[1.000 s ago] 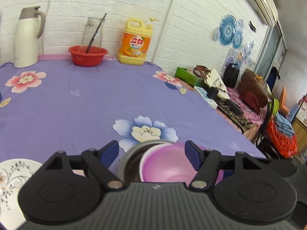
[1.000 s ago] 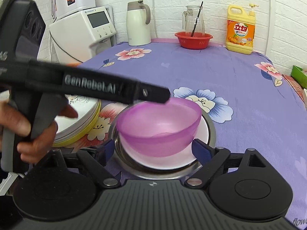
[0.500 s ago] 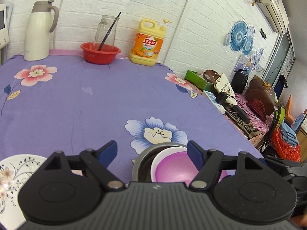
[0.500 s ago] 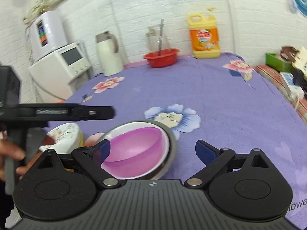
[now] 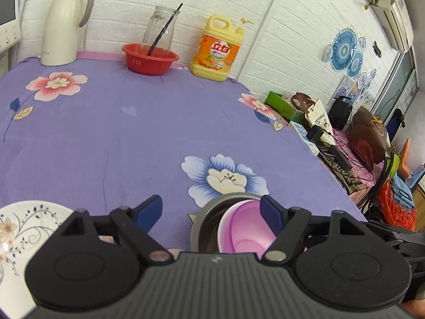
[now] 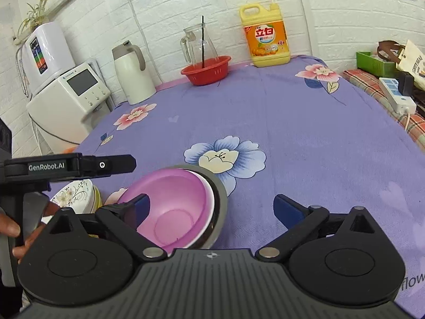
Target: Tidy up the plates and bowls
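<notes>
A purple plastic bowl (image 6: 172, 207) sits nested in a white bowl (image 6: 209, 199) inside a steel bowl (image 6: 221, 202) on the purple flowered cloth. The stack also shows in the left wrist view, purple bowl (image 5: 244, 228) inside the steel bowl (image 5: 209, 218). A white floral plate (image 5: 26, 226) lies at the left; in the right wrist view it (image 6: 74, 194) rests on a yellow dish. My left gripper (image 5: 211, 210) is open and empty above the stack's left side. My right gripper (image 6: 212, 207) is open and empty, its left finger over the purple bowl.
At the back stand a red basin (image 6: 205, 70) with a glass jug, a white thermos (image 6: 132, 73) and a yellow detergent bottle (image 6: 267, 40). A white appliance (image 6: 69, 98) stands off the left edge. Clutter and a power strip (image 6: 395, 95) lie past the right edge.
The purple bowl, earlier held up by the left gripper, now rests in the stack. The left gripper has drawn back to the left and the right gripper has shifted right.
</notes>
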Tool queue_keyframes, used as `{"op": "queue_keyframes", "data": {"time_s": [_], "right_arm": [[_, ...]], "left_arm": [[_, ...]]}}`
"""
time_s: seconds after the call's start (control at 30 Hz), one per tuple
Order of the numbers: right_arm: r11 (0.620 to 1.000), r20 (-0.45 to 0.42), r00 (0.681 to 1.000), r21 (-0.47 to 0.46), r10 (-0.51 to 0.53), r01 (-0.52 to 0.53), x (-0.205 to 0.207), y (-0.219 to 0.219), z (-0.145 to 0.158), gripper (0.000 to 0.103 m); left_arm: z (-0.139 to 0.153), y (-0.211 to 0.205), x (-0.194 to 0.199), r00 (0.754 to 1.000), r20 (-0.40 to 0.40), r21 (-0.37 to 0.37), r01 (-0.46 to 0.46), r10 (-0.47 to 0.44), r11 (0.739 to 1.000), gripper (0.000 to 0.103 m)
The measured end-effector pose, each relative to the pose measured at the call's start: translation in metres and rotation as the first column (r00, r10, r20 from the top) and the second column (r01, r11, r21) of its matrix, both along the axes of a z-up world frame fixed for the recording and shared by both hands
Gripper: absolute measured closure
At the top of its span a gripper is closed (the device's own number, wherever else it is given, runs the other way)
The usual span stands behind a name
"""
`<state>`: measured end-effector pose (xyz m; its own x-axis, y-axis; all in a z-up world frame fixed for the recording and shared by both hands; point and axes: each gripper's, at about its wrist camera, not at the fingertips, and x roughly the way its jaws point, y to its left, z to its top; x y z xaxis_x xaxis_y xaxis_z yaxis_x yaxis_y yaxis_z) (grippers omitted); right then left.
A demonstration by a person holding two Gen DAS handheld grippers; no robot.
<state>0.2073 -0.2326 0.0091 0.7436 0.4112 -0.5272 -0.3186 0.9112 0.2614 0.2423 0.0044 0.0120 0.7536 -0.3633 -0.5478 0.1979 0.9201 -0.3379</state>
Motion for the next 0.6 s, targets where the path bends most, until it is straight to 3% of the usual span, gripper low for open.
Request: {"op": "queue_keyframes", "data": {"time_s": [0.17,0.6], "right_arm": [[0.996,-0.1,0.992,-0.043,-0.081,0.077,0.01,0.01,-0.017,0.0],[0.991,-0.094,0.989,-0.077,-0.118,0.11,0.023,0.025,-0.039,0.0]], "left_arm": [[-0.009,-0.004,0.005,1.0,-0.03,0.06,0.007,-0.006,0.998,0.028],[-0.029,-0.029,0.026,0.996,-0.083,0.14,0.044,-0.032,0.989,0.028]]}}
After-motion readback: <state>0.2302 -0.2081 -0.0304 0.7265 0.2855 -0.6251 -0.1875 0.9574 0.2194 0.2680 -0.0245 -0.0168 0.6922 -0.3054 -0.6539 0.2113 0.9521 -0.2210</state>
